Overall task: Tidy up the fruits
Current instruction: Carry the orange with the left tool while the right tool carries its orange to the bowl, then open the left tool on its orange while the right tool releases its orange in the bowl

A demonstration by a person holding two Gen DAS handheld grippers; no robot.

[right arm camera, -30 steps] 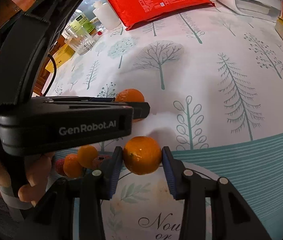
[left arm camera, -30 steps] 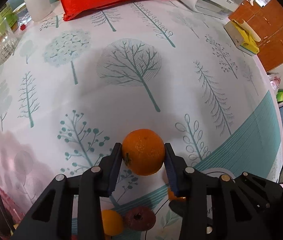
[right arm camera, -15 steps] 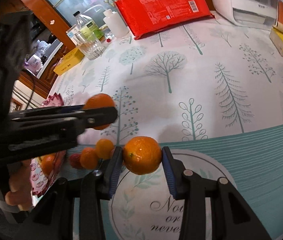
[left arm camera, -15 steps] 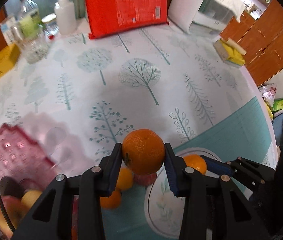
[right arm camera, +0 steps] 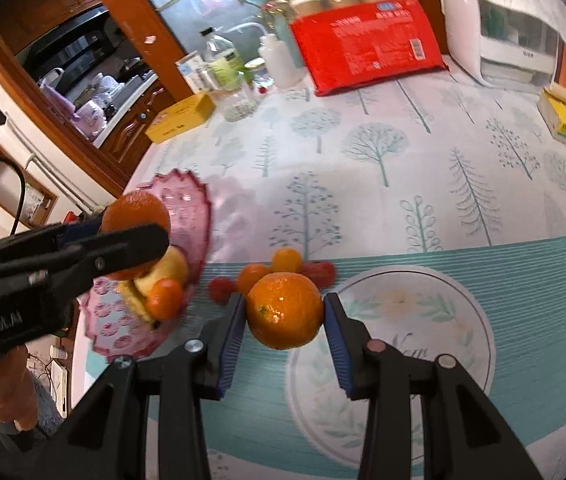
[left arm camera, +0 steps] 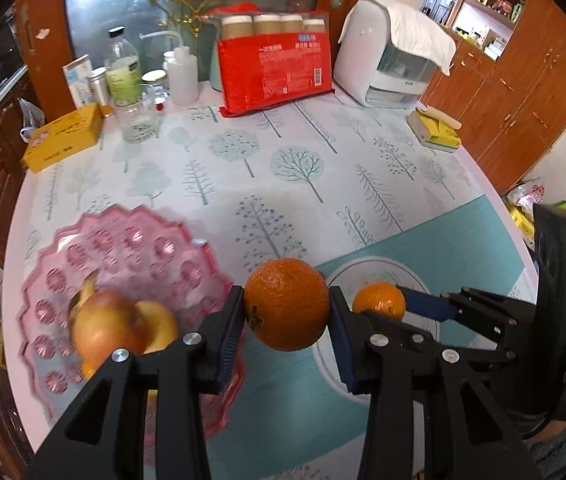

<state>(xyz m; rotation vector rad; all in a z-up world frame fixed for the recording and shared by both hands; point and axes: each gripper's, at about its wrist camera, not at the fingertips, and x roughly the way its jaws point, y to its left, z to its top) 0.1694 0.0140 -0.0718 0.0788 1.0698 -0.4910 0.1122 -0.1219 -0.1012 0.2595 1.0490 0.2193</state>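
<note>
Left gripper (left arm camera: 287,312) jaws clamped on orange (left arm camera: 286,303), aloft just right of pink fruit bowl (left arm camera: 123,240) rim. Right gripper (right arm camera: 283,316) jaws clamped on second orange (right arm camera: 284,310), farther right over table; left nearer bowl.

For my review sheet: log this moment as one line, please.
left gripper: shut on orange | right gripper: shut on second orange | both off the table | pink bowl: holds an apple

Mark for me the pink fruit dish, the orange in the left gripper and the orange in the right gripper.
pink fruit dish (left arm camera: 123,240), left wrist view, bare far inner wall.
left gripper's orange (left arm camera: 286,309), left wrist view, peel centre.
right gripper's orange (right arm camera: 284,310), right wrist view, peel centre.
</note>
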